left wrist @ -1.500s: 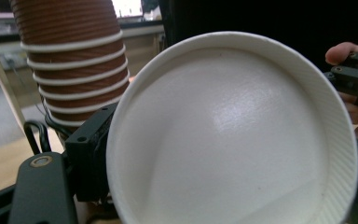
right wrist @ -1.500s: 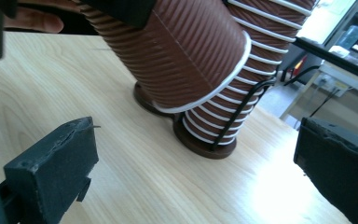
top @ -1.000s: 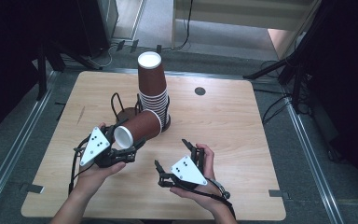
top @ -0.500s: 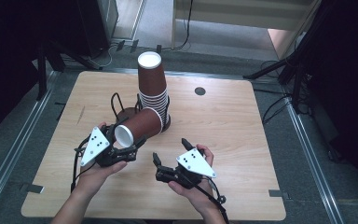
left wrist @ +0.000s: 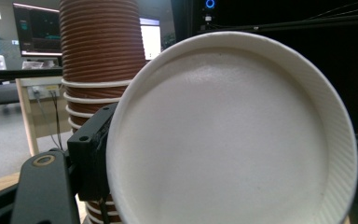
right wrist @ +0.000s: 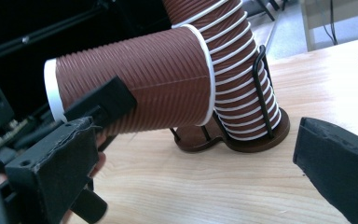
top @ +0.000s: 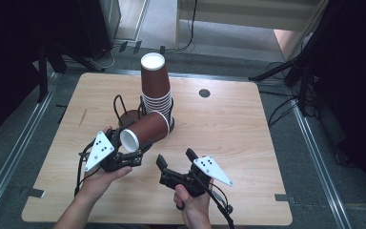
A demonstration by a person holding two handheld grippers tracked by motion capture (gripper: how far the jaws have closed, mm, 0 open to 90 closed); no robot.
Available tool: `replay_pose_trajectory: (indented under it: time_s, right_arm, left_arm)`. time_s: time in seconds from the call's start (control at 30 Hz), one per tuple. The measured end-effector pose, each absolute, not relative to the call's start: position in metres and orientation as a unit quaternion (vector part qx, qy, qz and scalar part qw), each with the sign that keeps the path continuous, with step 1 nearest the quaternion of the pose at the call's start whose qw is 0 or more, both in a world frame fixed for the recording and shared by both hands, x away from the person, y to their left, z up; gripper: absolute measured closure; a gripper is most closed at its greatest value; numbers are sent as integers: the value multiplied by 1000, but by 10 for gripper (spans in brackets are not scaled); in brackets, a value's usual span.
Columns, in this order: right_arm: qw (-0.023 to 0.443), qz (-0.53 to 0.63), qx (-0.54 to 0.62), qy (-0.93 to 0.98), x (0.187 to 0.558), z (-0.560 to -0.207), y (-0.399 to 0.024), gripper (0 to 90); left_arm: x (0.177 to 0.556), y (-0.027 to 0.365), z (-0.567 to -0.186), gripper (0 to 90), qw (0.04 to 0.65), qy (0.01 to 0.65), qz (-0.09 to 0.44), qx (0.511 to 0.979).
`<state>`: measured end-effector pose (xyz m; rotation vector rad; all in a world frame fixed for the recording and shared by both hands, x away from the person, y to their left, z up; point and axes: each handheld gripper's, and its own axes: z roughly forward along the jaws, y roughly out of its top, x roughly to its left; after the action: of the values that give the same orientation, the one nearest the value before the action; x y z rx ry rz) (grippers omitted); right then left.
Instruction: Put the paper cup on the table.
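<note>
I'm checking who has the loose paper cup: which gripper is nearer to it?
Left. The left gripper is shut on the cup at its rim; the right gripper is open, apart from it, nearer the person.

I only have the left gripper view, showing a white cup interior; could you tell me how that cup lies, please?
Observer: The cup lies on its side, rim pinched in the jaws of the left gripper.
Operator: Thanks. What holds the stack behind it?
Observer: The stack stands in a black wire holder on a round brown base.
Operator: And the right gripper?
Observer: The right gripper is open and empty, jaws toward the cup.
</note>
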<state>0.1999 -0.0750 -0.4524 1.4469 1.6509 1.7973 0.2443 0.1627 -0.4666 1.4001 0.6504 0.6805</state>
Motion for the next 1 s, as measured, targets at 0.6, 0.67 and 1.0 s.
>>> replay_pose_trajectory:
  time_s: [0.6,0.67,1.0]
  right_arm:
    - [50,673,615,408,206,-443,-88,2]
    - [47,669,629,394,207,-444,-89,0]
    - [-67,651,703,279,217,-450,-98,0]
  left_arm:
    - [251,135,-469,207,679,259,277,628]
    - [252,133,-469,207,678,257,275,632]
    - [253,126,-472,207,674,251,278,637]
